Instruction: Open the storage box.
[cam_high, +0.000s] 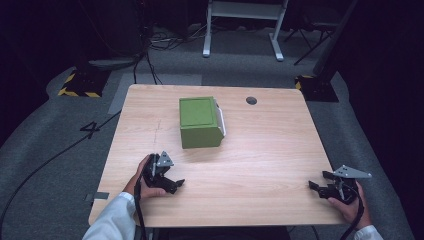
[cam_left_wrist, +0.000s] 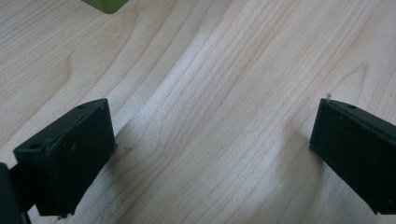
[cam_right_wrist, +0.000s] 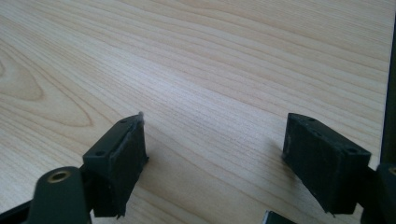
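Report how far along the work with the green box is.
Done: nothing visible; the green box sits alone mid-table, a white part at its right side. In hand: nothing. The left gripper and right gripper rest open near the wooden table's near edge, jaws wide over bare wood, apart from the box. Left: probably everything, starting with the reach to it.

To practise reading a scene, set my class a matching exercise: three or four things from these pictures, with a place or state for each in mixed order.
Things:
1. green box
2. left gripper
3. right gripper
4. round hole

Places or states:
A. table's far edge
B. near right corner, open
C. middle, towards the far side
D. near left, open

Pairs: 1-C, 2-D, 3-B, 4-A
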